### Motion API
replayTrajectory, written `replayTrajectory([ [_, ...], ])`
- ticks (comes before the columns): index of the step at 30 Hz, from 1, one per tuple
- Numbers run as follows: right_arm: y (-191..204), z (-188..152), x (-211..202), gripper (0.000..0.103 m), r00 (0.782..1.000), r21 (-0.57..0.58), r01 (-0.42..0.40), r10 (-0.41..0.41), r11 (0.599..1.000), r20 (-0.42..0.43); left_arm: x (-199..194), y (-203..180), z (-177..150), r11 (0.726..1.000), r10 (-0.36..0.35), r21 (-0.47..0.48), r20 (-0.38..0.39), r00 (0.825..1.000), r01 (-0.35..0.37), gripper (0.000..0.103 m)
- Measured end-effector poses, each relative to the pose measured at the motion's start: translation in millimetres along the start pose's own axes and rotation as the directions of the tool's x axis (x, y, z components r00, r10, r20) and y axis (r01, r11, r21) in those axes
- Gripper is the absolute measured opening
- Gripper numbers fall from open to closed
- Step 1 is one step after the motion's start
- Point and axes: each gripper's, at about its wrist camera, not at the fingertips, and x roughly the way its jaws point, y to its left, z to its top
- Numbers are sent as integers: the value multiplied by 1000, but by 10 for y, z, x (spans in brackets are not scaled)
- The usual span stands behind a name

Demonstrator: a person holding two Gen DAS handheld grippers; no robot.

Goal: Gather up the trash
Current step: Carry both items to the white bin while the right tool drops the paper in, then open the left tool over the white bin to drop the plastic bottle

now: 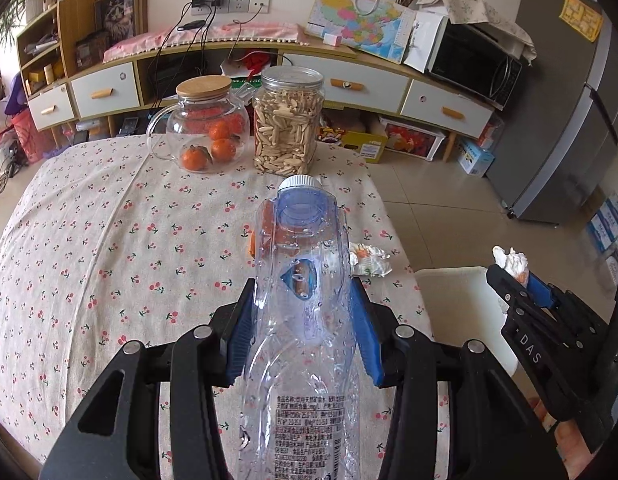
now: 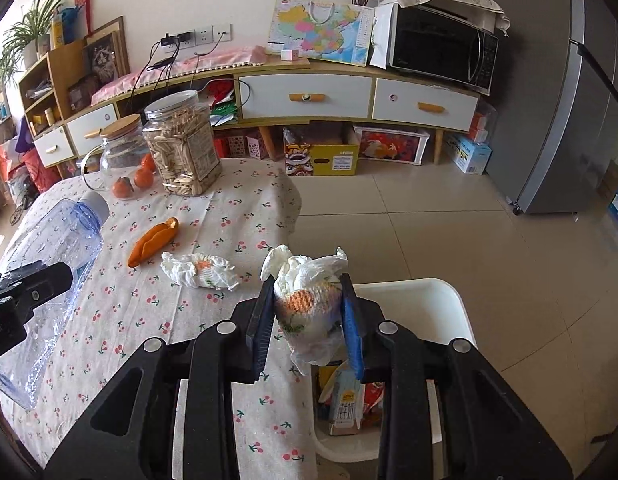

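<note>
My left gripper (image 1: pixel 303 312) is shut on an empty clear plastic bottle (image 1: pixel 305 280) with a white cap, held above the table; it also shows in the right wrist view (image 2: pixel 57 248). My right gripper (image 2: pixel 309 320) is shut on a crumpled white tissue (image 2: pixel 309 292) with an orange patch, held over the white trash bin (image 2: pixel 449 300) beside the table. In the left wrist view the right gripper (image 1: pixel 513 276) sits at the right, over the bin (image 1: pixel 453 292). A second crumpled tissue (image 2: pixel 201 272) and an orange peel (image 2: pixel 153 242) lie on the tablecloth.
A glass teapot with tangerines (image 1: pixel 205 128) and a jar of seeds (image 1: pixel 287 120) stand at the table's far side. The bin holds a carton (image 2: pixel 345 400) and wrappers. A sideboard (image 2: pixel 309 96), microwave (image 2: pixel 441 48) and fridge (image 2: pixel 569 100) line the room beyond.
</note>
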Motion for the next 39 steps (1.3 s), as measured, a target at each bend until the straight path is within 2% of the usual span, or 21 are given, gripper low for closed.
replayTrajectory([
  [8, -513, -53, 12, 31, 996, 71, 84, -83, 994, -11, 56, -403, -22, 998, -37, 43, -5, 999, 37, 45],
  [10, -631, -69, 8, 40, 995, 96, 96, -95, 991, -15, 67, -507, -30, 997, -46, 55, -7, 999, 46, 45],
  [12, -743, -82, -17, 59, 994, 120, 113, -113, 986, -9, 82, -615, -33, 996, -58, 65, -10, 998, 58, 45],
  [15, -912, -97, -72, 74, 989, 157, 144, -146, 977, 5, 99, -777, -25, 994, -78, 78, -11, 997, 79, 45],
  [18, -1092, -139, -135, 84, 983, 189, 179, -185, 965, 16, 115, -946, -18, 991, -100, 90, -10, 995, 100, 45],
  [26, -1521, -251, -223, 89, 969, 235, 241, -247, 942, -2, 192, -1361, -70, 982, -135, 129, -17, 991, 136, 45],
  [35, -1750, -297, -266, 92, 942, 232, 329, -335, 916, -14, 337, -1774, -144, 967, -158, 197, -47, 986, 164, 45],
  [39, -1857, -311, -296, 95, 931, 249, 357, -364, 900, -19, 461, -1916, -156, 962, -178, 197, -79, 981, 190, 45],
])
